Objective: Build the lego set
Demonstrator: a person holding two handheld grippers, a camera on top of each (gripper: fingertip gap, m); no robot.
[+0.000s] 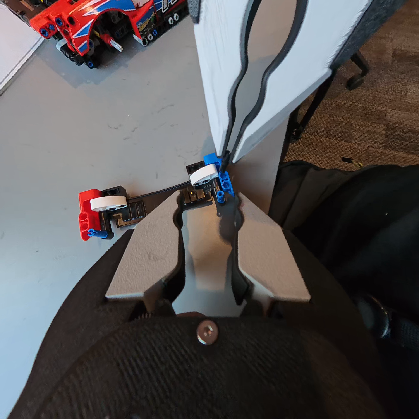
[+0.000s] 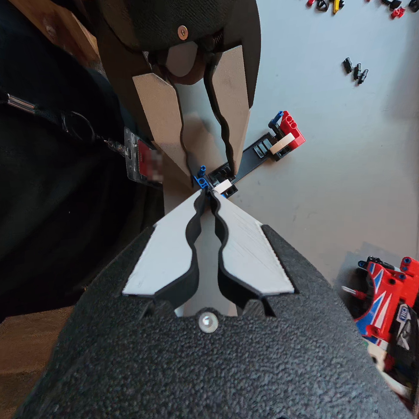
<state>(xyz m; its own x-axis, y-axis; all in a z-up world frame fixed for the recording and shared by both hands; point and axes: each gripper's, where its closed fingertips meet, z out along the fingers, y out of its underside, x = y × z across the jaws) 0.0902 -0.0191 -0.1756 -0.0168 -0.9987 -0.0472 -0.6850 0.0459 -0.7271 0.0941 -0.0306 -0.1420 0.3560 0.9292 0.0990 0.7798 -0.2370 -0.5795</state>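
A long black wing assembly (image 1: 133,212) lies on the grey table, with a red end (image 1: 87,215) on the left and a blue end (image 1: 225,180) near the table edge. My left gripper (image 1: 208,195) straddles the blue end, its grey fingers (image 1: 158,226) touching the assembly on both sides. My right gripper (image 1: 226,158) comes down from above, its white fingers pinched on the blue piece (image 1: 212,158). In the right wrist view, my right gripper (image 2: 207,192) meets the blue end (image 2: 200,181), with my left gripper (image 2: 212,178) opposite and the red end (image 2: 292,129) beyond.
A red, blue and white car body (image 1: 102,29) stands at the far left of the table, also in the right wrist view (image 2: 390,301). Small black pins (image 2: 356,71) and several loose parts (image 2: 396,11) lie further off. A person in dark clothes sits at the table edge (image 1: 278,158).
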